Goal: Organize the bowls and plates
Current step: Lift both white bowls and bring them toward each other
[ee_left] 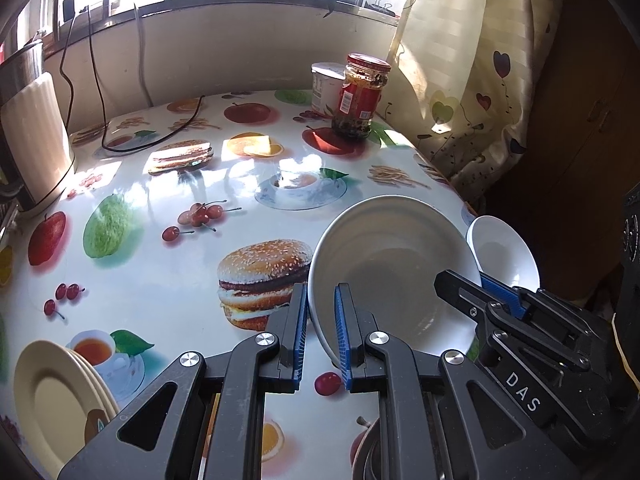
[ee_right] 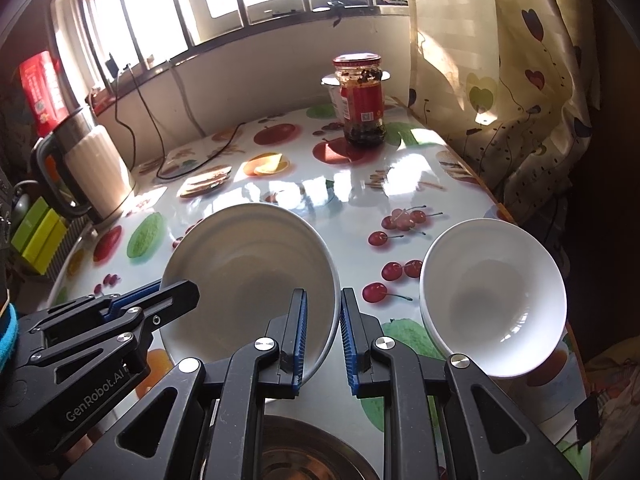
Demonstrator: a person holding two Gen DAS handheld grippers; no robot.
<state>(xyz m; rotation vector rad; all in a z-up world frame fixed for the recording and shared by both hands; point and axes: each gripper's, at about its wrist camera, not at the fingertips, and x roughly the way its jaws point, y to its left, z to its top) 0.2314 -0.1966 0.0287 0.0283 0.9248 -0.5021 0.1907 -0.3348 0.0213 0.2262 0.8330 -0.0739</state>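
A large white bowl (ee_left: 384, 272) is held tilted above the desk (ee_left: 168, 280), gripped at opposite sides of its rim. The left gripper (ee_left: 321, 332) is clenched on the rim's left edge, with the bowl wall caught between its jaws. The right gripper (ee_right: 323, 340) is clenched likewise on the rim's right edge. Whether the bowl's underside touches the desk cannot be told.

A smaller white bowl (ee_right: 492, 300) is seen just beside the large one, to its right and near the desk's edge, tilted and unheld. A stack of beige plates (ee_left: 60, 396) lies at the near left corner, well apart from the bowls. Part of a metal dish (ee_right: 304, 456) is visible directly below the grippers. A jar (ee_right: 362, 100), a white tub (ee_left: 326, 86) and a kettle (ee_right: 92, 168) stand at the far side, away from the work.

The step in hand is judged to be the two-handed carrying of the large bowl towards a stacking place. The next move calls for both grips to be kept level, so that the bowl is lowered squarely and released only once it is seated.
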